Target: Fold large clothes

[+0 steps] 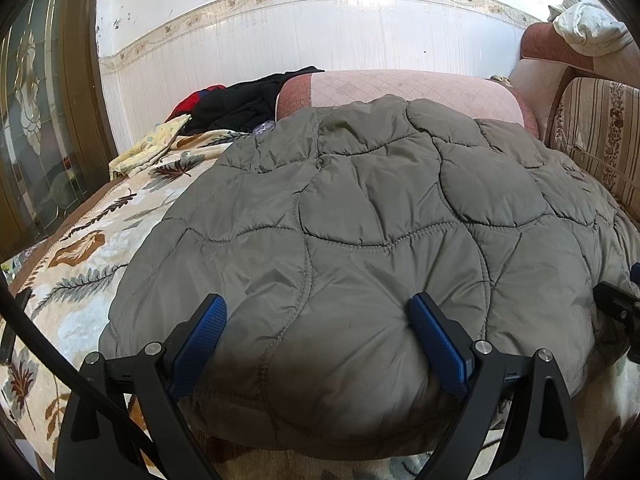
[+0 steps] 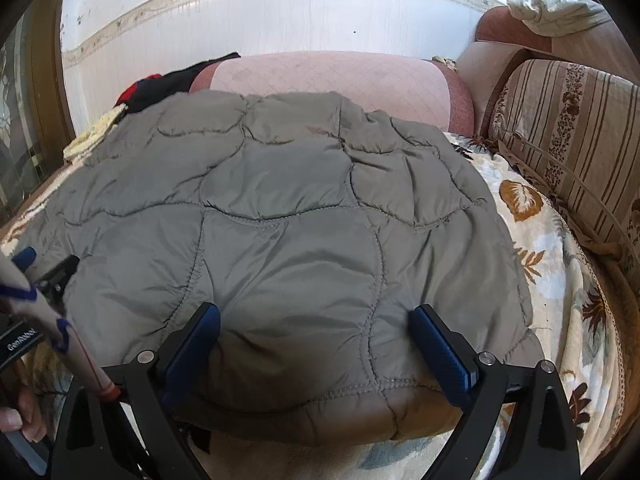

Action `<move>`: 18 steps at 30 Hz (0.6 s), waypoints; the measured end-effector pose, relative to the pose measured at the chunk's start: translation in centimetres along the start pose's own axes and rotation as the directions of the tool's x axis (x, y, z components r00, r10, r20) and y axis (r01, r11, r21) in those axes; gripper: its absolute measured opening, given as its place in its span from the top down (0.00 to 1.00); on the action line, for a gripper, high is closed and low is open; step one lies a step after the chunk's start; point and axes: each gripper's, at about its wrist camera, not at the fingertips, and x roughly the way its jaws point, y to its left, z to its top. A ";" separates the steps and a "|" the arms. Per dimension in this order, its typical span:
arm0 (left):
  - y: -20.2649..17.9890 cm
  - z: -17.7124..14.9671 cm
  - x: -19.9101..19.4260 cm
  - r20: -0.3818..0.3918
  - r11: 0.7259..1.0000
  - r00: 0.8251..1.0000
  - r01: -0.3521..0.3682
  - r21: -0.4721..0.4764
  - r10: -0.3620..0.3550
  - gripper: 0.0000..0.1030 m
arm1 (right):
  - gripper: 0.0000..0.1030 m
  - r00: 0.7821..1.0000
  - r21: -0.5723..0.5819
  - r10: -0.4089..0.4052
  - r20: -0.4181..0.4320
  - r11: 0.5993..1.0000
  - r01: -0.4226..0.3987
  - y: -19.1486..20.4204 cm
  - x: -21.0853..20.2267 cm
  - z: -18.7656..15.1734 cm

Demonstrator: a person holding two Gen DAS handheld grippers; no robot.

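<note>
A: Left wrist view first. What's there?

B: A grey quilted jacket [image 1: 360, 216] lies spread on a sofa seat covered by a leaf-print throw [image 1: 80, 248]. Its near rounded edge bulges up between the two blue pads of the left gripper [image 1: 318, 312]. The fingers stand wide apart, one on each side of that bulge; the fabric sits against the pads, but I cannot tell whether they press it.

A: Anything behind it?

B: A pink armrest [image 1: 400, 88] just beyond the jacket's far edge, a heap of black and red clothes [image 1: 248, 100] to its left, and a striped back cushion [image 1: 600, 136] on the right. The tip of the other gripper pokes in at the right edge.

A: And the right wrist view?

B: The same jacket [image 2: 288, 208], its stitched near hem lying between the pads of the right gripper [image 2: 316, 316]. Those fingers are also spread wide, flanking the hem. At the lower left, a person's fingers [image 2: 20, 420] hold a handle, and the left gripper [image 2: 44, 268] shows beside the jacket's left edge.
</note>
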 end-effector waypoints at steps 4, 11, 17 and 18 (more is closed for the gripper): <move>0.7 -0.3 -0.8 -0.021 0.999 0.999 0.029 -0.034 -0.029 0.09 | 0.04 1.000 0.053 0.011 0.008 0.999 -0.011 -0.7 -1.6 -0.7; 1.5 -1.9 -5.7 -0.074 0.996 0.994 0.078 -0.033 -0.081 0.09 | 0.04 0.998 0.082 0.035 0.059 0.996 -0.040 -0.3 -7.4 -2.9; 1.9 -1.2 -11.0 -0.078 0.995 0.992 0.096 -0.032 -0.099 0.05 | 0.04 0.998 0.121 0.060 0.036 0.991 -0.064 -0.4 -11.0 -3.4; 2.0 -0.8 -12.3 -0.053 0.996 0.995 0.087 -0.016 -0.088 0.05 | 0.04 0.997 0.125 0.063 0.044 0.990 -0.068 -0.4 -11.9 -3.2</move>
